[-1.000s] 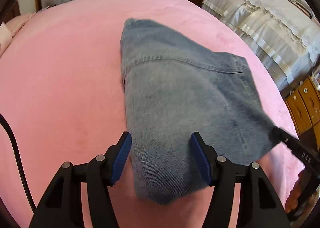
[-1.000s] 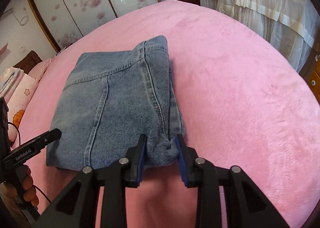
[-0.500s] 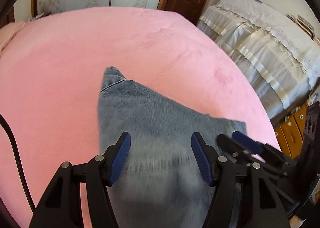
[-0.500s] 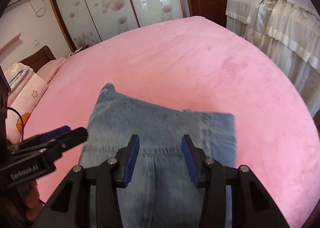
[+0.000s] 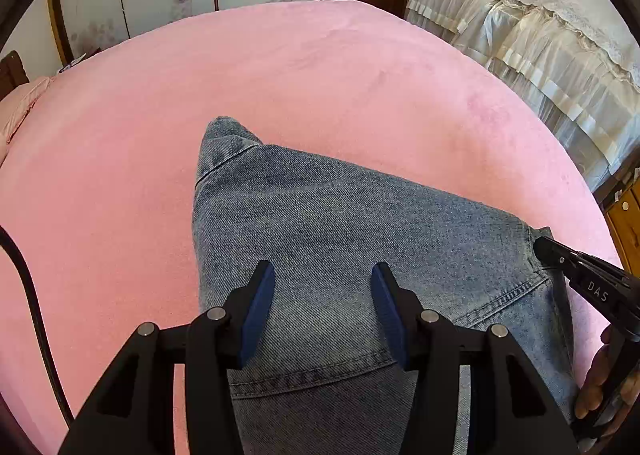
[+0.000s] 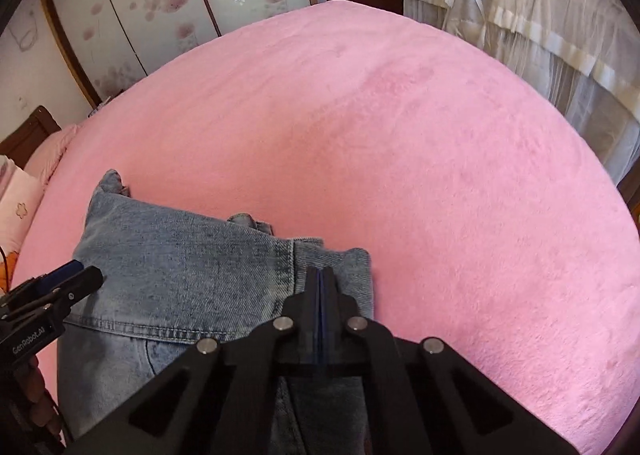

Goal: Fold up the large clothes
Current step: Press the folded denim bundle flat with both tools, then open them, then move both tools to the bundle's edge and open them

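Because the right gripper [image 6: 320, 273] has just snapped its pads flat together, the main doubt is whether any cloth is caught: in the right wrist view the closed tips lie over the right edge of the jeans [image 6: 180, 267], beside the side seam, and no denim can be made out between them, so the grip may be empty or may hold only a thin top layer. The jeans lie folded on the pink bed [image 6: 400, 135], filling the 6 to 9 o'clock part of that view, with a corner poking out toward 10 o'clock. The left gripper [image 5: 323, 295] has just been closing but its jaws stand apart over the cloth near a stitched hem, with nothing pinched; denim fills the gap beneath them from 6 o'clock up to the centre of the left wrist view. If the right side lifts on a single layer, I judge the fold would peel open and the lower layers would stay down, skewing the stack. If the left jaws close higher than the cloth, they would shut on air and one hand alone would drag the bundle, twisting it. Denim is stiff and heavy, so a shallow bite at the edge may slip out mid-lift. The plush cover also looks grippy, and pulling across it may bunch the underside. The grippers sit close together, so they could collide.
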The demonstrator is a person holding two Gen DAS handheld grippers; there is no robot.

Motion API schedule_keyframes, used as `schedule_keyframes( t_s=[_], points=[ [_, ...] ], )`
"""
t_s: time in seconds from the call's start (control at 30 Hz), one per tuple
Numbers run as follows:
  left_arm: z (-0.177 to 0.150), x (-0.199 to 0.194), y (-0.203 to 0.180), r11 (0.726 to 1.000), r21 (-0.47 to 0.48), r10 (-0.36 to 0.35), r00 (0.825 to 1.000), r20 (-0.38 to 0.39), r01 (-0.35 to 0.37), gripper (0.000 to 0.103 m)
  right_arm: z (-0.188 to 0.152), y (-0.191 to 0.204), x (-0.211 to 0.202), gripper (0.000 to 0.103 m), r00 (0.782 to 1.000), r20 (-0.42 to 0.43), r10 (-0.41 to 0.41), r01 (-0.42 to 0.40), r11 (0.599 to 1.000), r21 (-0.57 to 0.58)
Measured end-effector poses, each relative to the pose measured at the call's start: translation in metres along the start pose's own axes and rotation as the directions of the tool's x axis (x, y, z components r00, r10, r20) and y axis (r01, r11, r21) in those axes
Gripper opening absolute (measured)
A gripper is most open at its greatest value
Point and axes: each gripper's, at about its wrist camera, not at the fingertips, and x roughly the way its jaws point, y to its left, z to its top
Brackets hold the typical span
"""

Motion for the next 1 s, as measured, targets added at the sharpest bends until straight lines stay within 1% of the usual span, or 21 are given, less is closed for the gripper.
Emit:
schedule_keyframes(
  t_s=[0.07,0.1,0.13,0.2,0.3,0.43,0.5,0.53,0.57,0.6,0.67,0.73,0.83,0.9,1.0],
  points=[
    [0.000,-0.003,-0.001,1.000,0.012,0.007,1.000,-0.001,-0.007,0.050,0.002,0.006,-0.004,0.000,1.000,0.001,-0.014,0.014,1.000,-0.018],
    [0.000,-0.006,-0.001,1.000,0.016,0.012,1.000,-0.004,-0.012,0.051,0.003,0.009,-0.005,0.001,1.000,0.000,-0.012,0.012,1.000,-0.023],
    [-0.001,-0.010,-0.002,1.000,0.013,0.017,1.000,-0.007,-0.017,0.054,0.003,0.012,-0.007,0.003,1.000,0.001,-0.008,0.008,1.000,-0.025],
    [-0.001,-0.018,-0.001,1.000,-0.007,0.019,1.000,-0.016,-0.019,0.055,0.004,0.015,-0.014,0.003,1.000,-0.001,0.002,-0.002,1.000,-0.026],
    [-0.003,-0.035,0.003,0.999,-0.043,0.010,1.000,-0.020,-0.011,0.056,-0.001,0.009,-0.028,0.003,1.000,-0.002,0.025,-0.025,0.999,-0.022],
    [-0.005,-0.069,0.001,0.999,-0.034,0.026,1.000,0.003,-0.026,0.064,-0.003,0.013,-0.057,0.003,0.999,0.006,0.042,-0.042,0.998,-0.040],
    [-0.007,-0.091,-0.001,0.999,-0.017,0.034,0.999,0.017,-0.034,0.070,-0.004,0.017,-0.076,0.006,0.999,0.014,0.050,-0.049,0.997,-0.052],
    [-0.008,-0.099,-0.002,0.999,-0.010,0.038,0.999,0.022,-0.038,0.072,-0.005,0.018,-0.086,0.011,0.998,0.020,0.054,-0.053,0.997,-0.057],
    [-0.009,-0.112,-0.003,0.999,-0.005,0.042,0.999,0.030,-0.042,0.072,-0.006,0.019,-0.097,0.017,0.998,0.026,0.059,-0.058,0.997,-0.060],
    [-0.010,-0.124,-0.004,0.999,-0.003,0.043,0.998,0.036,-0.043,0.073,-0.008,0.021,-0.111,0.021,0.997,0.034,0.066,-0.063,0.996,-0.067],
    [-0.012,-0.145,-0.005,0.999,-0.004,0.043,0.998,0.043,-0.043,0.075,-0.009,0.024,-0.131,0.036,0.996,0.052,0.072,-0.069,0.995,-0.074],
    [-0.016,-0.170,-0.006,0.999,-0.009,0.038,0.997,0.060,-0.038,0.078,-0.012,0.028,-0.154,0.042,0.994,0.074,0.076,-0.069,0.993,-0.092],
    [-0.023,-0.202,-0.006,0.998,-0.020,0.060,0.994,0.095,-0.058,0.081,-0.015,0.032,-0.183,0.044,0.992,0.090,0.091,-0.081,0.991,-0.111],
    [-0.029,-0.221,-0.007,0.997,-0.033,0.072,0.992,0.104,-0.069,0.081,-0.018,0.034,-0.202,0.047,0.990,0.101,0.103,-0.091,0.989,-0.120],
    [-0.039,-0.245,-0.009,0.996,-0.047,0.084,0.990,0.117,-0.079,0.082,-0.022,0.037,-0.224,0.056,0.986,0.118,0.119,-0.103,0.986,-0.133]
  ],
)
